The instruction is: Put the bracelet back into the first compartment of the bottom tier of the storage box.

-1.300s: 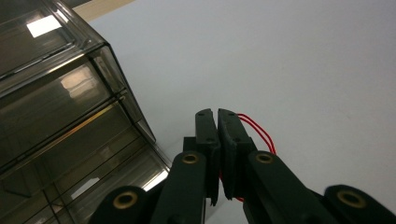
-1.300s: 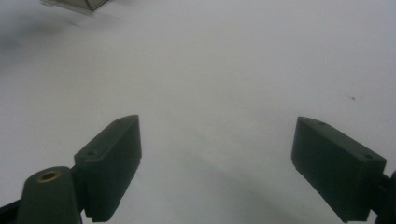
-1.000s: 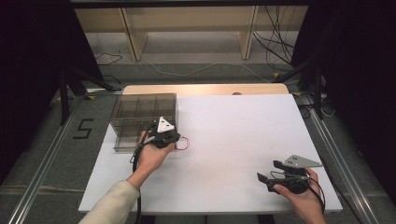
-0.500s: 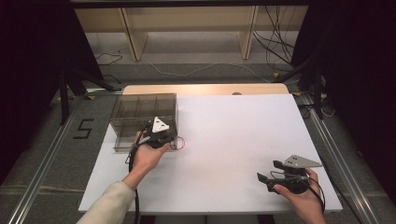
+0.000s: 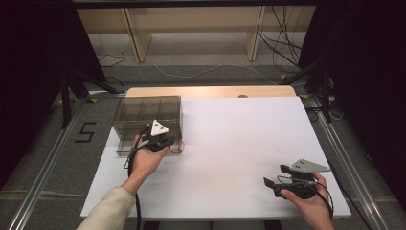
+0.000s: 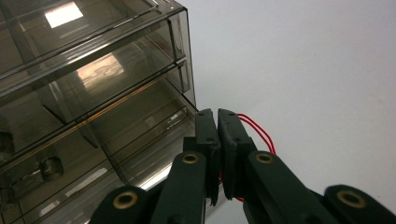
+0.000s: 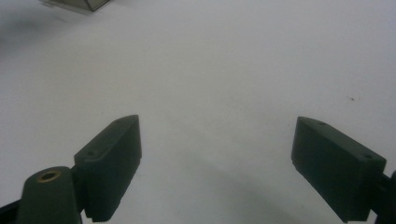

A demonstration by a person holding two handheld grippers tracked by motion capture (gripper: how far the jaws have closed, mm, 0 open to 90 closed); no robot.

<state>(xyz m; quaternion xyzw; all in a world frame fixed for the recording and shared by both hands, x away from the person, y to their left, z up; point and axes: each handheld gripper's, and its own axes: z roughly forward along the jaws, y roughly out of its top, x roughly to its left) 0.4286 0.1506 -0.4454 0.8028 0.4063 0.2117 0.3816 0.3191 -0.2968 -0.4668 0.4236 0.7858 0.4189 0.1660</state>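
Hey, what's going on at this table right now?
A person is working at a white table with a gripper in each hand. The left gripper is shut on a thin red loop, maybe a rubber band, right beside the corner of a smoky clear plastic drawer box at the table's left edge. The right gripper rests near the table's front right corner with its jaws wide open and nothing between them.

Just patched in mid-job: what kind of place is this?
Probably a lab recording station, not a home: a white table with a smoky clear drawer box, metal rails and a taped number on the floor, loose cables behind.
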